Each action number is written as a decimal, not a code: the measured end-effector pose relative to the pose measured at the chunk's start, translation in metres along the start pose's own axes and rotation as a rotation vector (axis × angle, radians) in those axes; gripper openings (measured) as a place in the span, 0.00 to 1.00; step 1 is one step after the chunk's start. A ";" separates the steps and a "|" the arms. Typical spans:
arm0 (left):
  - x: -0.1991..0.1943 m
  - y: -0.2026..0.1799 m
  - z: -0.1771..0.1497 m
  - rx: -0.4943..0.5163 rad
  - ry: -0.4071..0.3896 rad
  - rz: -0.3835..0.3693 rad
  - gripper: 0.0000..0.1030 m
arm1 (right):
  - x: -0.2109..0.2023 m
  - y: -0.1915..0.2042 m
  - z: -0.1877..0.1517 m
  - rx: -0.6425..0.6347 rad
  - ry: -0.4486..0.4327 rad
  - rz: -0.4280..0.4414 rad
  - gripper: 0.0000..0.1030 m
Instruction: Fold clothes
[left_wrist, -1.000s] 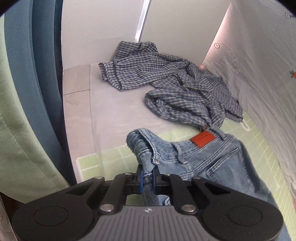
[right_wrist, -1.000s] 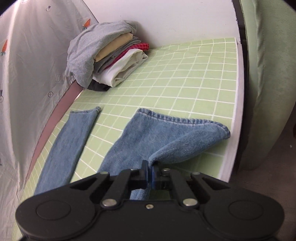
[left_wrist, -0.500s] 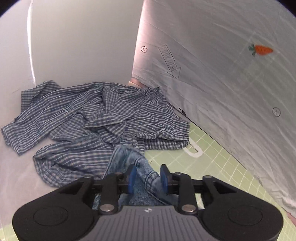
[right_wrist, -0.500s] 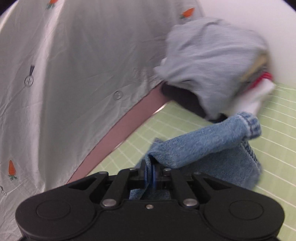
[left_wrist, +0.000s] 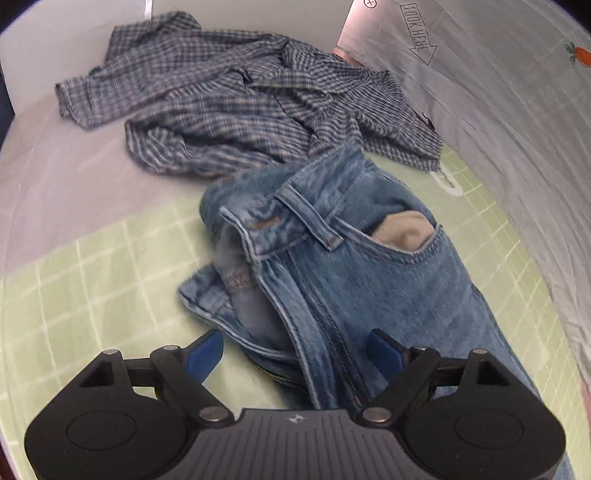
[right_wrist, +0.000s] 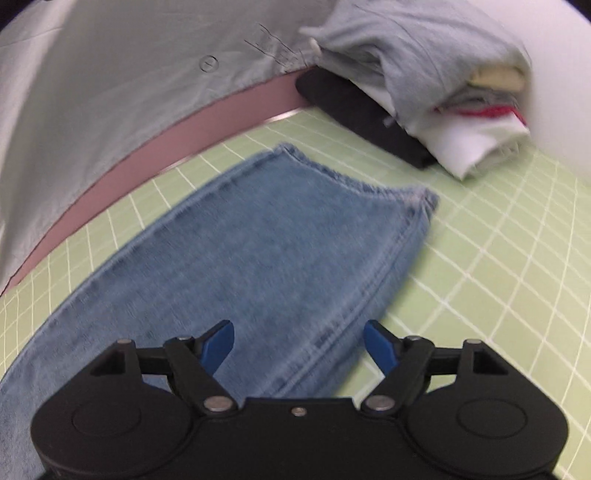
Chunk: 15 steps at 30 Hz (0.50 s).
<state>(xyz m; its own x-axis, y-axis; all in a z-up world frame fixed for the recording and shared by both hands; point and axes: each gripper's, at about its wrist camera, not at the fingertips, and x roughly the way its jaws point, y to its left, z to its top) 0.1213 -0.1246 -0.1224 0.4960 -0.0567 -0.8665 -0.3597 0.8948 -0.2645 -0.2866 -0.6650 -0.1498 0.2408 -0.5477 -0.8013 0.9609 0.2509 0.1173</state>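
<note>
Denim fills both views: the jeans (left_wrist: 351, 258) lie flat on the green-gridded bench (left_wrist: 92, 280), waistband end in the left wrist view, leg hems (right_wrist: 369, 192) in the right. No bin or basket shows; the one thing holding anything is the front pocket at about 2 o'clock from the left claw (left_wrist: 297, 352), with pale lining cloth bulging out of its mouth. That claw's jaws are opening, blue pads spread to either side of the fly seam, the denim between them but not pinched. The right claw (right_wrist: 299, 341) is likewise opening, its pads apart over the stacked legs, gripping nothing. A rumpled checked shirt (left_wrist: 236, 99) lies at 12 o'clock, just past the waistband and touching it. At 1 o'clock from the right claw sits a stack of folded clothes (right_wrist: 443, 96), near the hems yet apart from them.
</note>
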 end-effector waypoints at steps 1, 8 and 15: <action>0.003 -0.005 -0.003 0.008 0.010 -0.018 0.84 | 0.001 -0.004 -0.005 0.011 0.010 0.004 0.76; 0.005 -0.031 -0.019 0.054 -0.052 0.028 0.55 | 0.000 0.010 -0.011 -0.113 -0.042 0.027 0.31; -0.001 -0.011 -0.016 0.041 -0.065 -0.056 0.20 | -0.009 -0.008 -0.009 -0.146 -0.065 0.053 0.06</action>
<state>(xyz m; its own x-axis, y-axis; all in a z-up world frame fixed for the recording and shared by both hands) 0.1122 -0.1415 -0.1249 0.5649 -0.0793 -0.8213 -0.2980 0.9086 -0.2927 -0.2980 -0.6554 -0.1489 0.3030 -0.5797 -0.7564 0.9179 0.3910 0.0680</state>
